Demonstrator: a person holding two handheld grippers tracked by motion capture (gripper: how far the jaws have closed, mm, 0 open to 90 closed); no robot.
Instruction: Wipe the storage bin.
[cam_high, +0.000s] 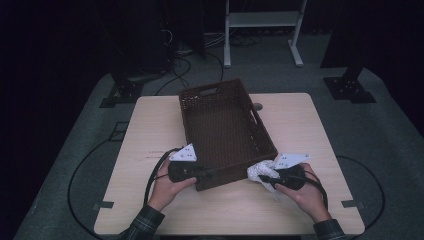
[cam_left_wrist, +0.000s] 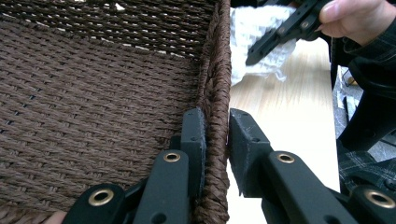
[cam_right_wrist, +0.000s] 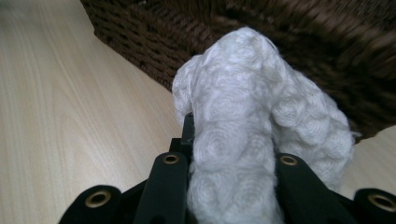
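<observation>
Left hand-held gripper pinching the basket wall, right one grasping a white cloth at the basket's near corner.

High view: the woven basket (cam_high: 222, 131) sits mid-counter (cam_high: 310, 130), open room to both sides; the left hand-held gripper (cam_high: 202, 174) meets its near wall, and the right hand-held gripper (cam_high: 265, 178) holds the white cloth (cam_high: 259, 171) just outside the near right corner. Left gripper view: the jaws straddle the braided rim (cam_left_wrist: 215, 116), one inside, one outside, clenched on it. Right gripper view: the jaws are clamped on the bunched cloth, with the basket wall close ahead. Judged risks: hanging folds could snag the rim if lifted low, and a shallow grip on the wall could slip and let the basket skid.
</observation>
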